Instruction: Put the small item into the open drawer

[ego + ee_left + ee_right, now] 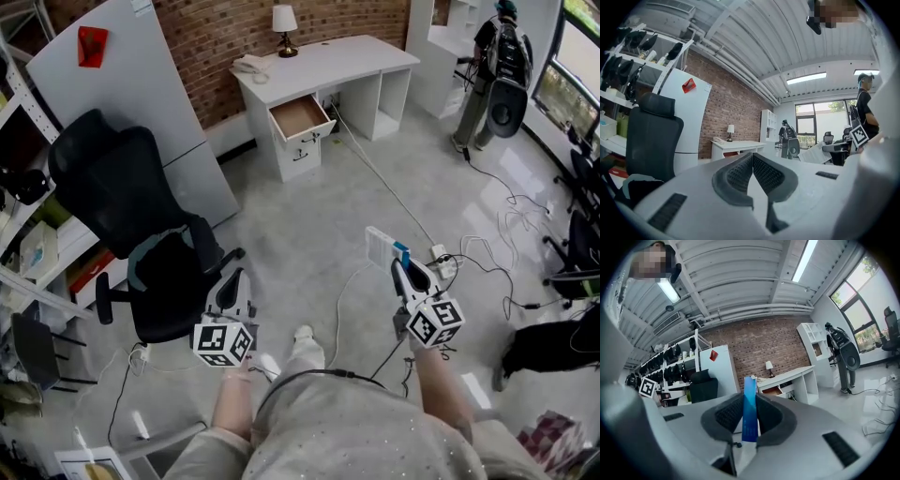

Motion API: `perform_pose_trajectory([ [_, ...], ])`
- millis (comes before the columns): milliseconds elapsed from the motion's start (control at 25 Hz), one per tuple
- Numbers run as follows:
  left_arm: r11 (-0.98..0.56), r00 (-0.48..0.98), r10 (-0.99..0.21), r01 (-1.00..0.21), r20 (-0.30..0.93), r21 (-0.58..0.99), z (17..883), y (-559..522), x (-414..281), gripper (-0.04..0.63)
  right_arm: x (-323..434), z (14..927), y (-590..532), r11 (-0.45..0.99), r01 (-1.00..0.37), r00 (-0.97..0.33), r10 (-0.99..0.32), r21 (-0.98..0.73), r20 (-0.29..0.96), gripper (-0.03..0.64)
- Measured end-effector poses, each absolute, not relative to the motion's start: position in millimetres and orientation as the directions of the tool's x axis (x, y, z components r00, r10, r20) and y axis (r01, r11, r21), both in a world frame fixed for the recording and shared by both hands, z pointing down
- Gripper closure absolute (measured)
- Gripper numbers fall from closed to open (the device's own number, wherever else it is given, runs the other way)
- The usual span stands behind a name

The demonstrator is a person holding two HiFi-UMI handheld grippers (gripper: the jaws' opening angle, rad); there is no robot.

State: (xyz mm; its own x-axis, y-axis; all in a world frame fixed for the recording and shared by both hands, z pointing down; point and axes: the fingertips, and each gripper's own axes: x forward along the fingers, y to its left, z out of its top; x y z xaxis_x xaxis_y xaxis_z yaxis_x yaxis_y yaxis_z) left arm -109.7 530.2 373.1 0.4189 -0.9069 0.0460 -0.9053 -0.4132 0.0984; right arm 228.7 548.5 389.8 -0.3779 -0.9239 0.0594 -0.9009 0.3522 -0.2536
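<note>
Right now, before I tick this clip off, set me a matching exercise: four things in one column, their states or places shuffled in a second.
1. left tongs
2. right tongs
3. wood-lined top drawer
4. small white-shaded table lamp

A. pulled open
B. standing on the white desk
C. shut, nothing between
D. clamped on a thin blue-and-white box

Pairs: 1-C; 2-D; 3-A; 4-B

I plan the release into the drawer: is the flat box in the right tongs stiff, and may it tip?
Probably stiff: the flat box stands straight in the right tongs without sagging. Likely light: a pinch near one end carries it. Being thin, it would probably fall flat if released on edge.
</note>
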Motion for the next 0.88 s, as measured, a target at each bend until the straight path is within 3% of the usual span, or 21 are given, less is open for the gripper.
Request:
perform_pose_trajectory([
  [480,-0.463,0.48,-0.869,-0.875,0.122,0.141,398.8,378.1,-136.5,0.589,202.3,418.5,421.9,0.253,-0.919,-0.308,-0.94,-0.303,0.147,0.54],
  [880,-0.479,0.496,-0.861,-0.866,0.115,0.144,407.5,298.4,-171.5,0.589,180.7,414.5,337.8,0.214,-0.915,-0.262,-0.96,-0.343,0.1,0.54],
])
